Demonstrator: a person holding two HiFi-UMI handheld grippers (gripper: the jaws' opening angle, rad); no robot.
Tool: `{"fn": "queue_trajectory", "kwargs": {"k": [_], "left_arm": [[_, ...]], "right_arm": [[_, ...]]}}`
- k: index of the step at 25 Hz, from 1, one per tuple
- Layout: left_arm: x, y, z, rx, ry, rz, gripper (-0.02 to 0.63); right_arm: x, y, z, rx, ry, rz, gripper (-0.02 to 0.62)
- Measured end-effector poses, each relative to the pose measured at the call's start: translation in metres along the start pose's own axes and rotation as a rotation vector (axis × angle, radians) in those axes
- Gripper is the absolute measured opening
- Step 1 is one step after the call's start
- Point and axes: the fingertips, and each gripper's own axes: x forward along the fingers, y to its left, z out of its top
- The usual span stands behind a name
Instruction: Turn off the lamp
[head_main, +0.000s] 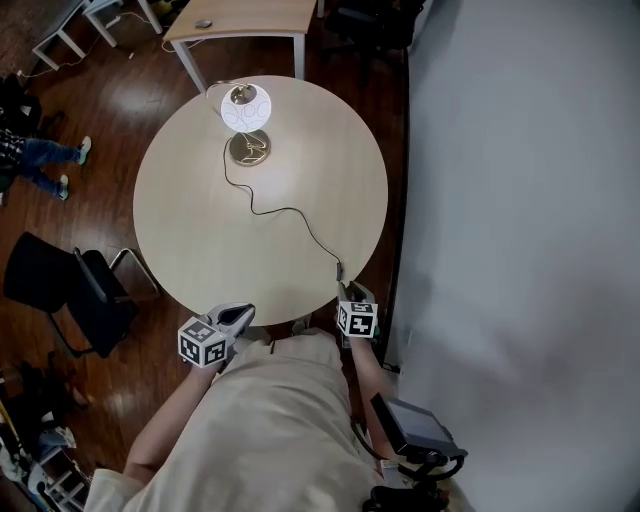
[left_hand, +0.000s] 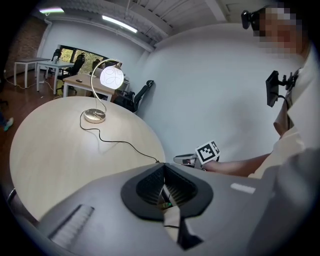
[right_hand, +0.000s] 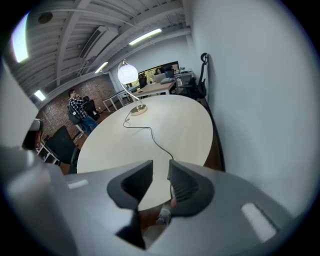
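Count first: 1 lamp (head_main: 246, 110), lit, white globe shade on a curved stem w/ a round brass-coloured base. It stands nr the far edge of the counter (head_main: 190, 230), a bit left of centre. 1 cord (head_main: 290, 211), thin and black, snakes from the base across the top to the near right edge, where a small inline lump sits on it.

2 grippers, both at the near edge, each w/ 1 marker cube (head_main: 203, 342).
- Left hand-held gripper (head_main: 241, 314): just over the near edge, pads together, nothing btwn them.
- Right hand-held gripper (head_main: 352, 292): at the near right edge, right by the cord's end. Jaws apart w/ a clear gap, cord running down into that gap close to one pad — can't tell if it touches, but it isn't clamped.

Counter: round, pale wood-look top.

Room: dark glossy wood floor (head_main: 110, 100), 1 black chair (head_main: 70, 285) off the left edge, 1 rectangular desk (head_main: 240, 18) beyond the far edge, plain pale wall (head_main: 520, 200) along the right. 1 person (right_hand: 76, 107) in a checked shirt stands well off the left edge.
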Motion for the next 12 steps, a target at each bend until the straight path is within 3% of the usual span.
{"fn": "queue_trajectory", "kwargs": {"k": [5, 12], "left_arm": [[0.003, -0.005, -0.013, -0.028, 0.018, 0.019, 0.005], [0.001, 0.025, -0.006, -0.057, 0.025, 0.052, 0.005]], "right_arm": [[0.029, -0.007, -0.011, -0.032, 0.069, 0.019, 0.127], [0.074, -0.015, -0.012, -0.029, 0.127, 0.001, 0.135]]}}
